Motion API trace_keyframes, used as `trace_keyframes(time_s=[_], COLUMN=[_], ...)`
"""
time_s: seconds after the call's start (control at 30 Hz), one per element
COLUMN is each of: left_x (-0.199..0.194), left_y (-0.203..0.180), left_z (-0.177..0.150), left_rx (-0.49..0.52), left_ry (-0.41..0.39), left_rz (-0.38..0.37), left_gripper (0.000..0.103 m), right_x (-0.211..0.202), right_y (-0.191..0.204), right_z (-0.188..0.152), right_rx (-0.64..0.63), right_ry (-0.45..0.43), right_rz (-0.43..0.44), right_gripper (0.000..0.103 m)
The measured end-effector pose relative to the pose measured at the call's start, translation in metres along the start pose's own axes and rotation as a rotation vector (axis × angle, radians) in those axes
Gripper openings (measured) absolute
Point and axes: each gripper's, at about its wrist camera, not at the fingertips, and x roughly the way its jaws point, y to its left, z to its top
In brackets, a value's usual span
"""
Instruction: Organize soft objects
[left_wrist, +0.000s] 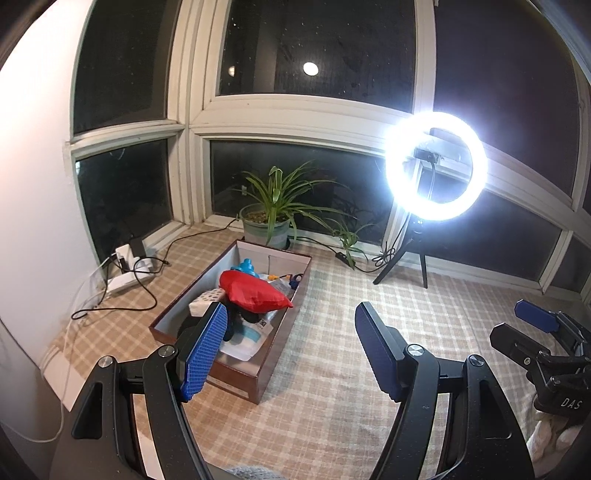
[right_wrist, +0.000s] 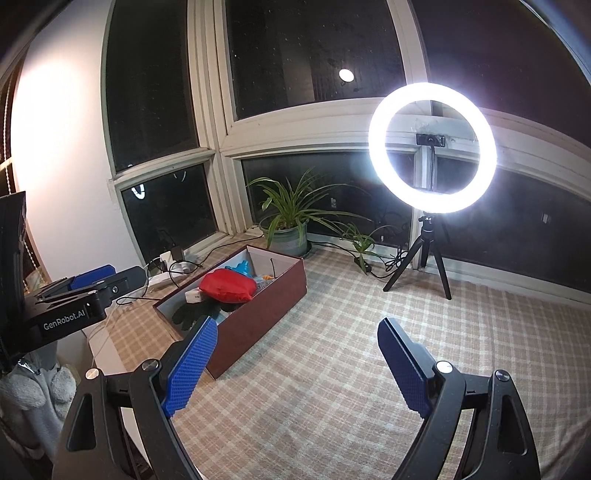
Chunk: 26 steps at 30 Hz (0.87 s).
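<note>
A brown box (left_wrist: 286, 334) lies on the checked cloth (left_wrist: 332, 387), filled with soft things. On top is a red cushion (left_wrist: 255, 291), with a blue toy (left_wrist: 245, 266) behind it and white packs (left_wrist: 243, 343) and a black glove (right_wrist: 188, 314) in front. My left gripper (left_wrist: 291, 350) hovers open just before the box's near end, with nothing between its fingers. My right gripper (right_wrist: 299, 369) is open too, above bare cloth to the right of the box (right_wrist: 258, 321), and holds nothing. Each gripper shows at the edge of the other's view: the right (left_wrist: 521, 328), the left (right_wrist: 103, 277).
A lit ring light (left_wrist: 436, 166) on a tripod (right_wrist: 428, 258) stands at the back right. A potted plant (left_wrist: 269, 218) sits behind the box by the dark windows. A power strip with cables (left_wrist: 125, 273) lies at the left. Grey fluffy fabric (right_wrist: 29, 398) hangs at the lower left.
</note>
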Motion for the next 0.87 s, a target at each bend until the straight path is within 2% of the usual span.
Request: trace_keyframes(time_s=[0.87], left_x=[0.006], left_y=[0.004], left_z=[0.004], left_rx=[0.001], left_ry=[0.001], left_rz=[-0.001], left_gripper=[0.072], right_x=[0.011], right_y=[-0.001], right_z=[-0.006], right_rx=[0.011], right_ry=[0.02], right_rz=[-0.004], right_gripper=[0.086])
